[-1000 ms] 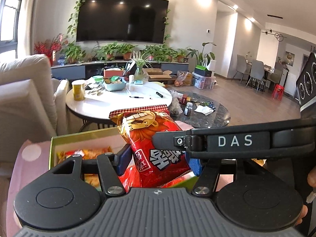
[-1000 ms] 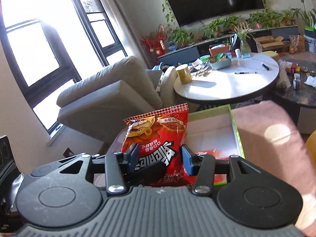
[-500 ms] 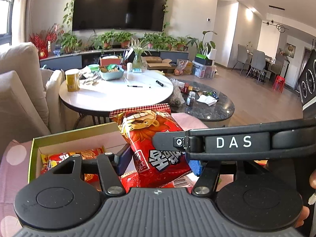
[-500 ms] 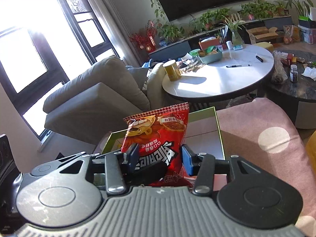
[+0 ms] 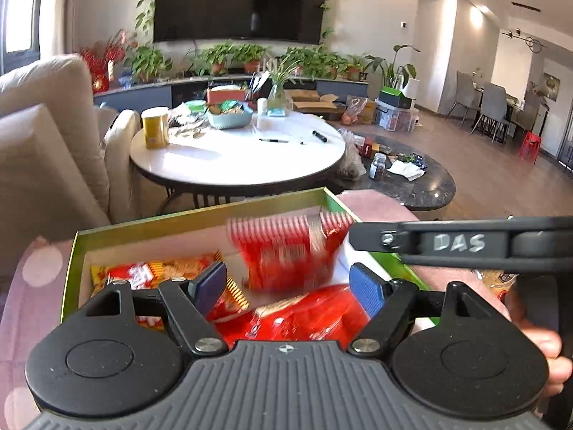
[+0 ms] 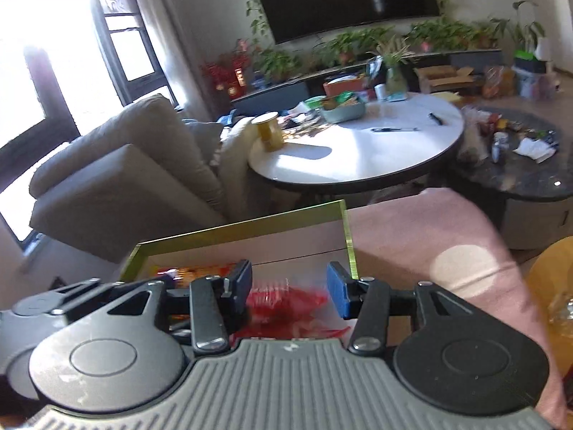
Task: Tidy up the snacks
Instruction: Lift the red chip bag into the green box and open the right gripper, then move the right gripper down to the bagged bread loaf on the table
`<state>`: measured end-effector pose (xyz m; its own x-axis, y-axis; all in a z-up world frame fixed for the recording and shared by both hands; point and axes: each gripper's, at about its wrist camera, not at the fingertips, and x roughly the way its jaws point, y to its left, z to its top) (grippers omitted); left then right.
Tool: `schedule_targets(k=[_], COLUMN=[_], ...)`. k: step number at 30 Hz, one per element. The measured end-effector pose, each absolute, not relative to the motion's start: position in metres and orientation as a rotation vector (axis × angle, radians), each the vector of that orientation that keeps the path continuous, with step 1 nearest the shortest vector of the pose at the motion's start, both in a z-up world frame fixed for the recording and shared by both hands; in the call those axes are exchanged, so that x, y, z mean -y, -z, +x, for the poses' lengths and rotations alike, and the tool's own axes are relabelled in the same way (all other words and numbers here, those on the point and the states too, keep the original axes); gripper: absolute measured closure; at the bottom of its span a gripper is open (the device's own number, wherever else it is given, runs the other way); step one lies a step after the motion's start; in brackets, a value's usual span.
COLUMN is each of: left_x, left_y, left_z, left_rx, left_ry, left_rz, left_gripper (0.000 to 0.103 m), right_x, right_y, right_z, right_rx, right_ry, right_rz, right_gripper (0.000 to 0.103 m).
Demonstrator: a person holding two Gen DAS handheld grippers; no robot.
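Note:
A red snack bag [image 5: 286, 251] shows as a blur over the green-rimmed box [image 5: 200, 216] on the pink cloth. My left gripper [image 5: 288, 286] is opening, and its blue pads stand clear of the bag on both sides. The right gripper's finger [image 5: 447, 242] crosses the left wrist view and ends at the bag's right edge. In the right wrist view the bag [image 6: 286, 299] sits low and fills the narrow gap of my right gripper [image 6: 288, 290], which stays shut on it. More red and orange packets [image 5: 150, 272] lie in the box.
Past the box stand a round white table [image 5: 236, 157] with a yellow can [image 5: 154, 127], a bowl and pens, and a dark low table [image 5: 412, 182] with small items. A beige sofa [image 6: 118, 175] is on the left. A hand [image 5: 544, 351] grips the right tool.
The left jaws have spread off the red bag. The bag, upright before, has dropped lower toward the box and blurs. Both grippers have moved down and closer to the box.

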<state>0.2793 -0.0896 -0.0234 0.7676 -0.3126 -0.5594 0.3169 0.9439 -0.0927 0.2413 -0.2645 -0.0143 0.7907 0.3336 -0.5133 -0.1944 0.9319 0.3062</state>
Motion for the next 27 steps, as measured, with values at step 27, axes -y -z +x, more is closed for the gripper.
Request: schedule_targets(k=[27], left_x=[0.066], left_y=[-0.014], left_z=[0.207], left_rx=[-0.51], left_ry=[0.297], left_rz=[0.016], left_gripper=[0.02], right_x=[0.268], right_y=[-0.02], right_z=[0.188], right_rx=[-0.577], right_ry=[-0.378], right_rz=[0.261], right_gripper=[0.053])
